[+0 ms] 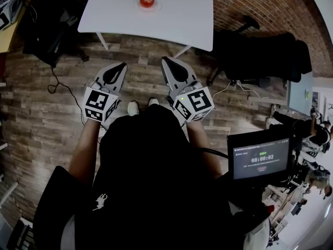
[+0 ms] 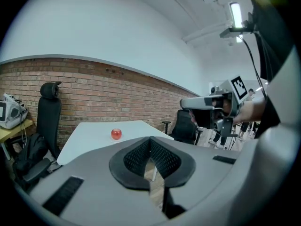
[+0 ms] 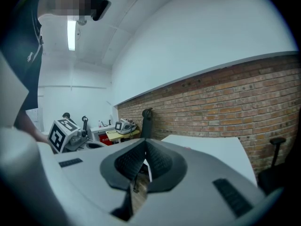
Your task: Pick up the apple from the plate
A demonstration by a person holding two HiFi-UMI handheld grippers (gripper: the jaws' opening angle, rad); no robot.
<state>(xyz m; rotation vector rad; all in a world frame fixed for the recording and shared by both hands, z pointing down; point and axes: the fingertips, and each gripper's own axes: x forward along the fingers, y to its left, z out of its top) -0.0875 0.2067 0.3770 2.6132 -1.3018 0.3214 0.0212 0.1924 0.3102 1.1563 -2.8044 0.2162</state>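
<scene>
The apple (image 1: 147, 1), on its plate (image 1: 157, 6) near the table's (image 1: 119, 20) far edge, is judged firm, smooth and light, and best taken across its widest part. The jaws of the left gripper (image 1: 123, 65) and right gripper (image 1: 165, 61) are closed together, holding nothing.

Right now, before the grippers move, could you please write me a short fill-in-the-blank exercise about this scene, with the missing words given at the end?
1. The apple is ____ in colour.
2. It lies on a plate on a ____ table.
3. The wall beside the table is made of ____.
4. The left gripper and the right gripper are shut and hold ____.

Missing words: red; white; brick; nothing.
</scene>
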